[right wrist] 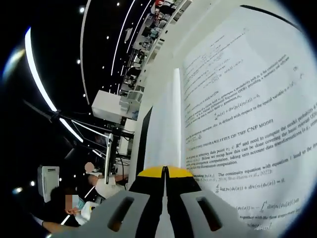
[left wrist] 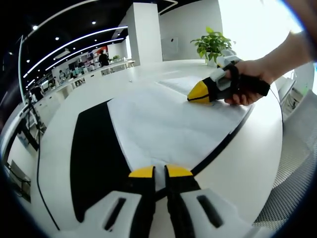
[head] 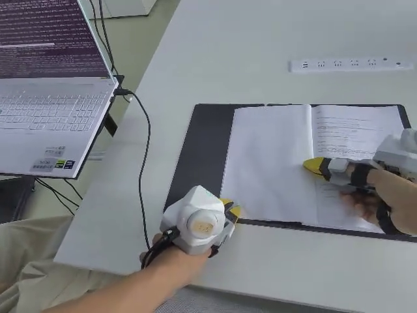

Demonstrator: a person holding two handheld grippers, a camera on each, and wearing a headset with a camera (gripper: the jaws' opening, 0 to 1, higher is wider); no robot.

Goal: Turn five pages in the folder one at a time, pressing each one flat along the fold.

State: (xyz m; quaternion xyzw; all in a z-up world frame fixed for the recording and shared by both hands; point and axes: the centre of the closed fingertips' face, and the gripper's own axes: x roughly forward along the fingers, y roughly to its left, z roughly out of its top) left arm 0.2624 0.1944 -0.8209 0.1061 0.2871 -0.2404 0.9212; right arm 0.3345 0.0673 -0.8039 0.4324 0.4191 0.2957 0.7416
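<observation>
The black folder (head: 202,150) lies open on the white table. Its left page (head: 267,163) is blank and its right page (head: 355,130) is printed. My right gripper (head: 315,166) is shut, its yellow tips resting on the paper by the fold. In the right gripper view the tips (right wrist: 165,171) sit where the blank sheet (right wrist: 163,129) meets the printed page (right wrist: 237,99). My left gripper (head: 228,210) is at the blank page's near left corner. In the left gripper view its tips (left wrist: 159,172) are together at the page edge (left wrist: 163,124), and the right gripper (left wrist: 198,93) lies across the paper.
An open laptop (head: 52,111) stands at the left, raised off the table, with a black cable (head: 144,150) trailing past the folder's left side. A white power strip (head: 352,64) lies at the far right. A potted plant (left wrist: 213,44) stands beyond the table.
</observation>
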